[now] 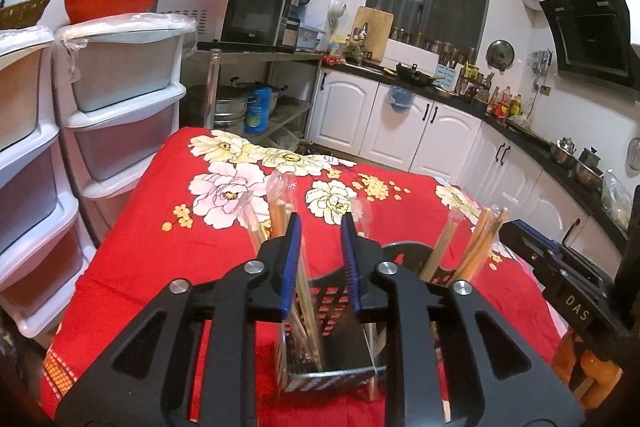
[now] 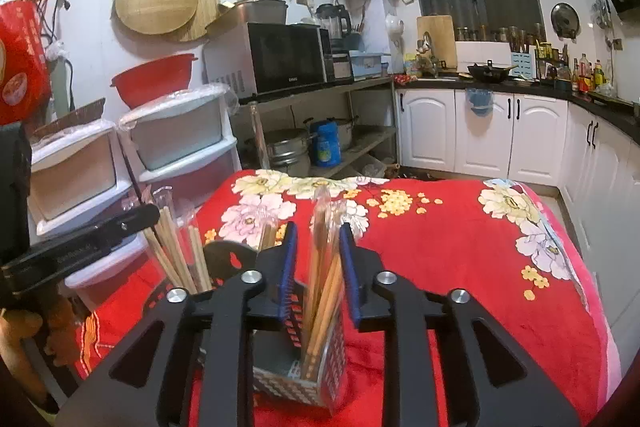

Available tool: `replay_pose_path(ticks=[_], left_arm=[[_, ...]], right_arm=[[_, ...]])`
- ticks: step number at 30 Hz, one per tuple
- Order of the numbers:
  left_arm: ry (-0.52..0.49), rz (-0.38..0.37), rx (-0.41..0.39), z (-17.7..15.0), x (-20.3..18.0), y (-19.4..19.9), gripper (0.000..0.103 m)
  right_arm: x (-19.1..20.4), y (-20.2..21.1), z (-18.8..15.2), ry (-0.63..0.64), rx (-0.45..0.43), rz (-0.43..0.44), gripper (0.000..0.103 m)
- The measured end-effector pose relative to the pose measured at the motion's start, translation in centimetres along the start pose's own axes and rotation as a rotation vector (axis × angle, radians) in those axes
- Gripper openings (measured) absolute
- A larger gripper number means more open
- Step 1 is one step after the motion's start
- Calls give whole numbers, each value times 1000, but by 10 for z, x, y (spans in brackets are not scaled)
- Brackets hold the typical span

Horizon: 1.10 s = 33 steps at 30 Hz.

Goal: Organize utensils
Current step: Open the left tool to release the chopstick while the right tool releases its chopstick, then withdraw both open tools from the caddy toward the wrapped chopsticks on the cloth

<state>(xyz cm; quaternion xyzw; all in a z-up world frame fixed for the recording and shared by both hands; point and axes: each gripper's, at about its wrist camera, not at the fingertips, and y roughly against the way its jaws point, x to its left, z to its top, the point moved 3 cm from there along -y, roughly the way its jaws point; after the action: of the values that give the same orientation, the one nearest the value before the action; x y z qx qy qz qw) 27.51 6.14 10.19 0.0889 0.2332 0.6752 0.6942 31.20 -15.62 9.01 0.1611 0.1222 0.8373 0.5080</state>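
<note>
Right tool [image 2: 318, 231] spread around wrapped chopsticks [image 2: 322, 267]; holder [image 2: 316, 379] base hidden.

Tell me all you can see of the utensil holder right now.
The holder is a black, perforated, plastic-looking caddy with compartments, standing upright on the red floral cloth. Wooden chopsticks in clear wrappers stand in it, leaning; more sit in another compartment. Both open grippers, left and right, hover above it; neither clearly touches it.

Both wrist views look close down on the utensil caddy [image 1: 340, 311] [image 2: 296, 367], kitchen counters toward 2 o'clock.
</note>
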Motion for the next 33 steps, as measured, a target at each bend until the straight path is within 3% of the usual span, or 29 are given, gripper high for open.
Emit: replay_pose_path(ticks=[12,24,33], left_arm=[[18,-6,-6,-10,3,20,53],[40,-13,-7,-23,6,43,88],[28,-30,12,-40,1,55,91]], right_arm=[[1,22,-7,33,6,-39,53],[0,44,-19,28,15,-50,66],[2,59,-32,25,31,-50,72]])
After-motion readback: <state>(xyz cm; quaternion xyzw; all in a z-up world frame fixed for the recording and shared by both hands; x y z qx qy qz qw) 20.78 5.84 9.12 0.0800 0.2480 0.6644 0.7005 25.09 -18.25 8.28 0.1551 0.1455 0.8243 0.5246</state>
